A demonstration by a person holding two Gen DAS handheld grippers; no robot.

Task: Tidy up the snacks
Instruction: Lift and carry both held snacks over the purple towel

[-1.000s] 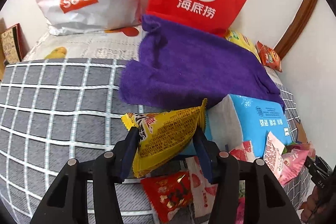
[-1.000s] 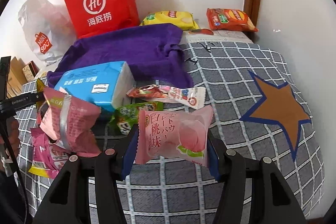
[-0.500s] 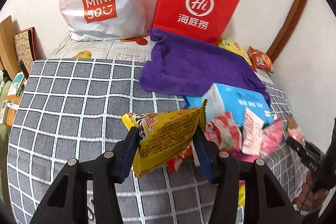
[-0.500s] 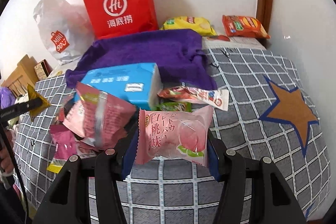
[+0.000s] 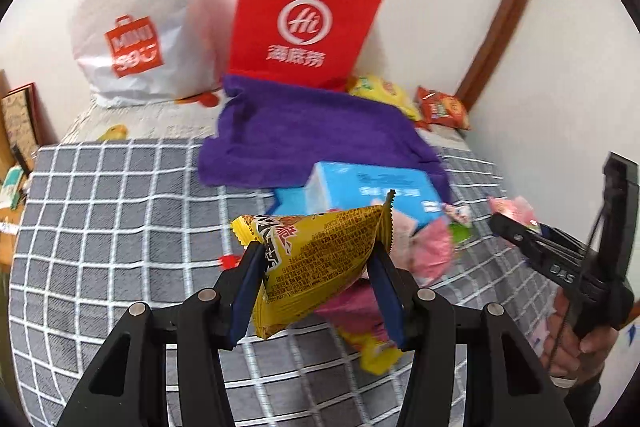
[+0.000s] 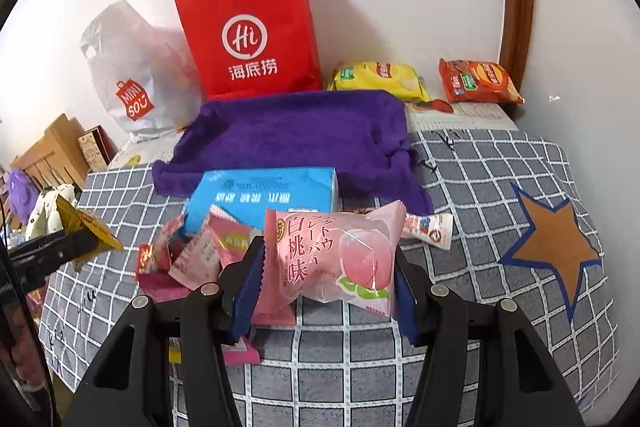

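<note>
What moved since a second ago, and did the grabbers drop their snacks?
Both grabbers pulled back and up from the pile, so more of the bed shows. The left gripper still holds the yellow packet, and the right gripper still holds the pink peach packet. Nothing was dropped. The blue box, purple towel and red bag stayed put.

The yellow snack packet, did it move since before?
Yes. The left gripper pulled the yellow snack packet back, away from the purple towel, which looks farther off.
</note>
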